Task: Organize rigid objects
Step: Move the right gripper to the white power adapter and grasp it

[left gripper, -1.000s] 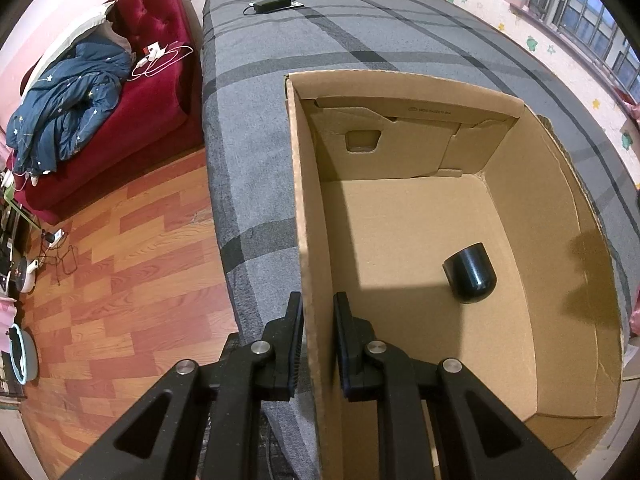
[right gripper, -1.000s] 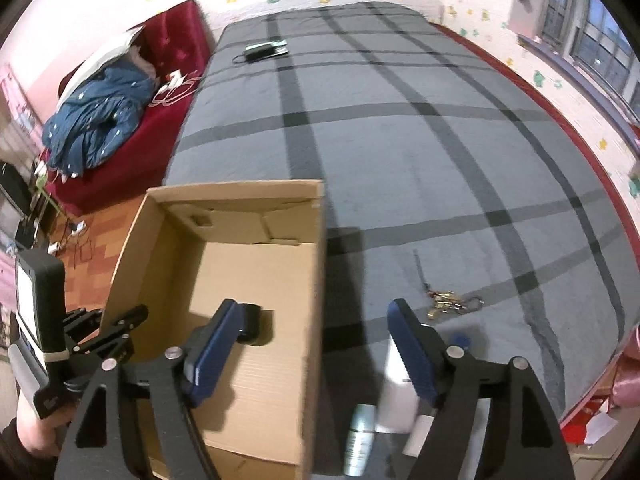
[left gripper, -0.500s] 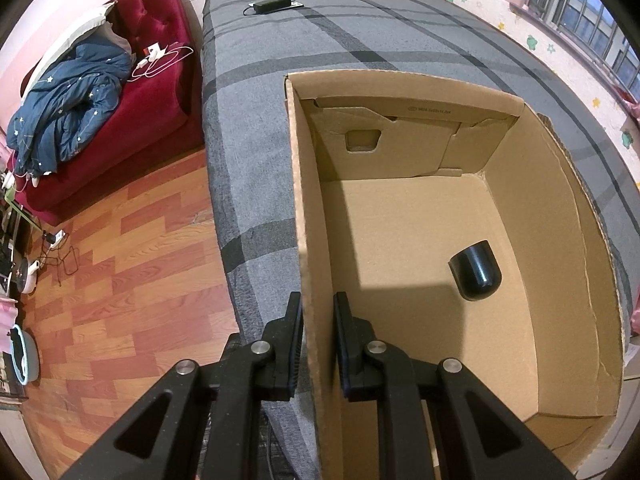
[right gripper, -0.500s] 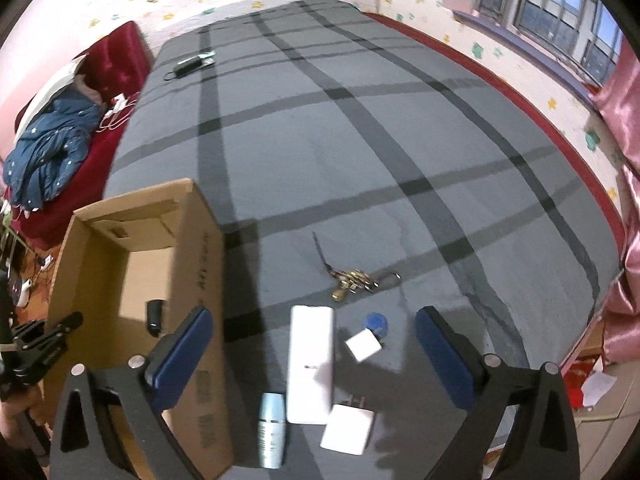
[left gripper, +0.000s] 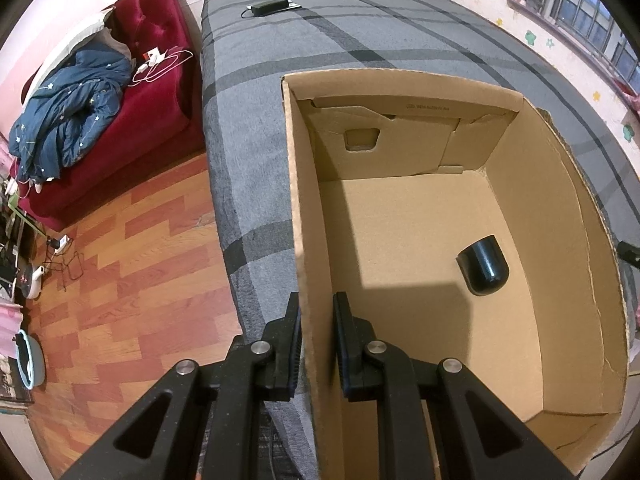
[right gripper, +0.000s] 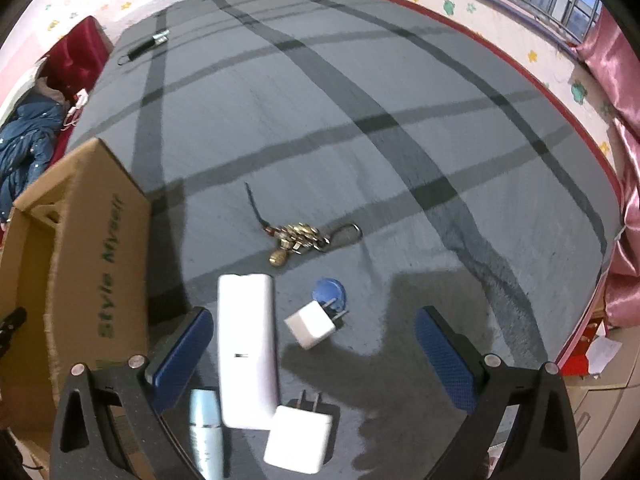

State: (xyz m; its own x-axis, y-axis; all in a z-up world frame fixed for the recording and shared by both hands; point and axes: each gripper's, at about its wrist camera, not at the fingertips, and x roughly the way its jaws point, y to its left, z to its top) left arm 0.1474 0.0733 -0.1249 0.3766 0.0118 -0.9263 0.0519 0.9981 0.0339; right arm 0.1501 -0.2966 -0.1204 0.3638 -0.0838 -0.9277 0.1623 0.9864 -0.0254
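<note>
The left gripper (left gripper: pixel 316 336) is clenched on the near left wall of the cardboard box (left gripper: pixel 560 208), one finger outside the wall and one inside, both pressed against the cardboard. The box stands open on the bed (left gripper: pixel 248 128), near the edge beside the wooden floor (left gripper: pixel 120 280). Inside it, a black cylindrical object (left gripper: pixel 484 266) lies on its side on the box floor, toward the right wall and apart from it. The right gripper (right gripper: pixel 312 340) hangs above the bed with its jaws spread wide and released, grasping nothing. Below and between its blue-padded fingers (right gripper: pixel 444 354) lie several loose items on the grey checked cover: a long white rectangular device (right gripper: pixel 248 360), a small white plug adapter (right gripper: pixel 310 326) just beside a blue round tag (right gripper: pixel 330 290), a larger white plug adapter (right gripper: pixel 298 444) touching the near end of the long device, and a pale blue tube (right gripper: pixel 206 428) at the left of the long device. A bunch of brass keys (right gripper: pixel 298 238) lies further out on the cover. The box (right gripper: pixel 96 248) stands to the left of these items, its outer wall showing green lettering. A dark flat device (left gripper: pixel 270 7) lies at the far end of the bed.
</note>
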